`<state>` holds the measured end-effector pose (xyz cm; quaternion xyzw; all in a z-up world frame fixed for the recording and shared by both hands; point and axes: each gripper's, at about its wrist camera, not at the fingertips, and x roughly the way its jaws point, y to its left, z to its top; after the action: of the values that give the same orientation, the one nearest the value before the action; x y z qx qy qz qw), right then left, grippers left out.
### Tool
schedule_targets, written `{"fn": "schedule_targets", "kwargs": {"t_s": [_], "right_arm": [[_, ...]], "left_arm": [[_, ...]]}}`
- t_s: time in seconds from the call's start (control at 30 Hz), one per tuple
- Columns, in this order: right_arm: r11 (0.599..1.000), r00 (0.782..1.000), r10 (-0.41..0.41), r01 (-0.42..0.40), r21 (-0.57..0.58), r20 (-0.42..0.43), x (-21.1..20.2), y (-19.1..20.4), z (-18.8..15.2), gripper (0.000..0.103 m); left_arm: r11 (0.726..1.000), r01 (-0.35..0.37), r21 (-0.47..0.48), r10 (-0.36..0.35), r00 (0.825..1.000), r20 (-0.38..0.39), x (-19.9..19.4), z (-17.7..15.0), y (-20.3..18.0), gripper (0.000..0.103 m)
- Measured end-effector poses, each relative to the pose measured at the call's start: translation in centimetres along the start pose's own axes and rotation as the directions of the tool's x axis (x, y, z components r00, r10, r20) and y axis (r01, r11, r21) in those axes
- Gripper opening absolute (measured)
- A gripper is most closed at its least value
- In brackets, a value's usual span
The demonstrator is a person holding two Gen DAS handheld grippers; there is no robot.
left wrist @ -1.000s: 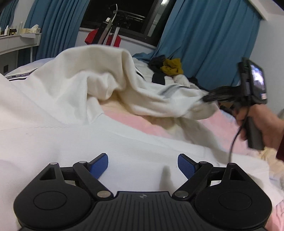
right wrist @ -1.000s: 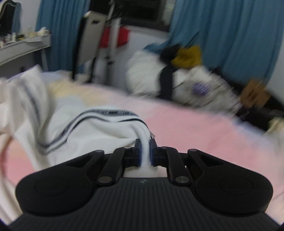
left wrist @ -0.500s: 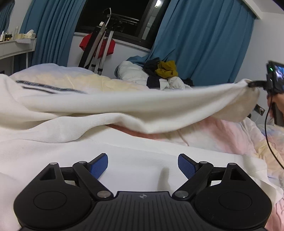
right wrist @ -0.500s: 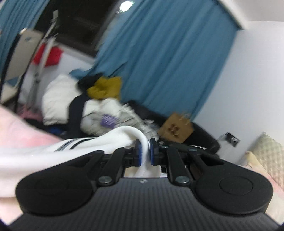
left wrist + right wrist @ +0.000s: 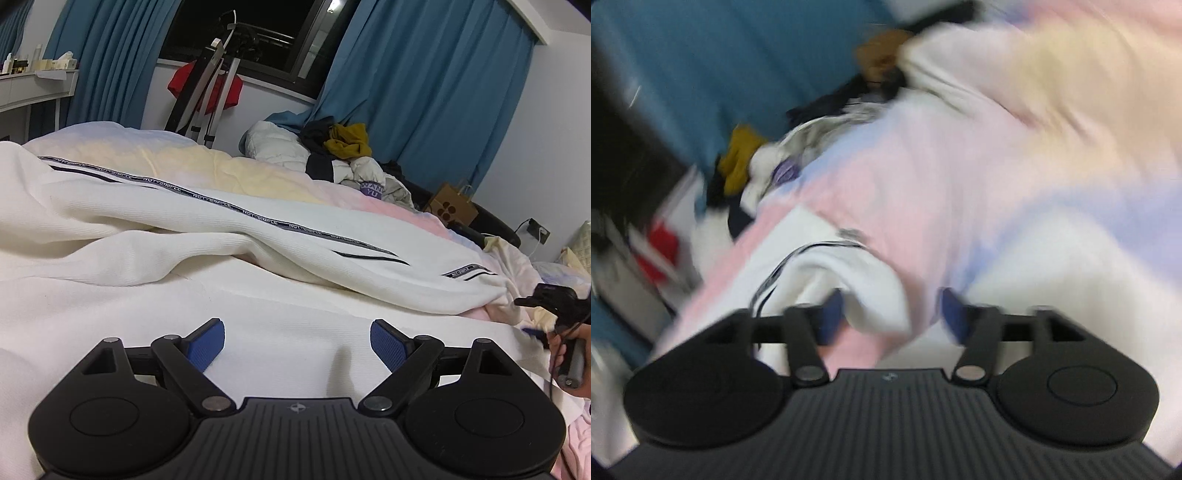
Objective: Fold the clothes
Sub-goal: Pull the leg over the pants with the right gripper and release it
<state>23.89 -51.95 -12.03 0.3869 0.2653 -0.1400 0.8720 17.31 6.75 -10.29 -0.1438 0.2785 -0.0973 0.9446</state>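
With the white sweatshirt's striped sleeve (image 5: pixel 295 229) stretched flat across the bed (image 5: pixel 207 170), both the left gripper (image 5: pixel 297 339) and right gripper (image 5: pixel 890 310) gape wide, empty; probably the sleeve fold needs a fresh grasp.

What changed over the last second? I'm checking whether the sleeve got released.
The right tongs, shut on the white sleeve before, pulled it out to the right, lowered it onto the bedspread and opened; the cuff now lies loose between the pads. The left tongs stayed open over the garment.
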Motion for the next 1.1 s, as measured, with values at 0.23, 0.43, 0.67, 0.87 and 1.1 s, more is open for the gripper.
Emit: {"fn": "schedule_targets", "kwargs": {"t_s": [0.23, 0.43, 0.67, 0.87, 1.1], "right_arm": [[0.855, 0.928, 0.367, -0.306, 0.418, -0.071, 0.0, -1.2, -0.3, 0.071], [0.88, 0.943, 0.281, -0.178, 0.441, -0.18, 5.7, 0.2, -1.0, 0.068], [0.956, 0.991, 0.135, -0.135, 0.259, 0.017, 8.0, 1.1, 0.7, 0.058], [0.904, 0.913, 0.372, -0.397, 0.156, 0.169, 7.8, 2.1, 3.1, 0.015], [0.888, 0.844, 0.44, -0.459, -0.011, 0.306, 4.0, 3.5, 5.1, 0.013]], "left_arm": [[1.0, 0.005, -0.008, -0.005, 1.0, -0.001, -0.8, -0.9, -1.1, 0.088], [0.999, -0.01, -0.048, 0.01, 1.0, 0.006, -1.4, -1.5, -1.0, 0.089], [0.995, -0.036, -0.091, 0.036, 0.999, 0.004, -1.4, -1.9, -0.7, 0.089], [0.994, -0.054, -0.099, 0.054, 0.999, 0.006, -0.6, -1.7, -0.8, 0.09], [0.993, -0.058, -0.103, 0.06, 0.998, 0.012, -0.8, -1.5, -1.0, 0.09]]}}
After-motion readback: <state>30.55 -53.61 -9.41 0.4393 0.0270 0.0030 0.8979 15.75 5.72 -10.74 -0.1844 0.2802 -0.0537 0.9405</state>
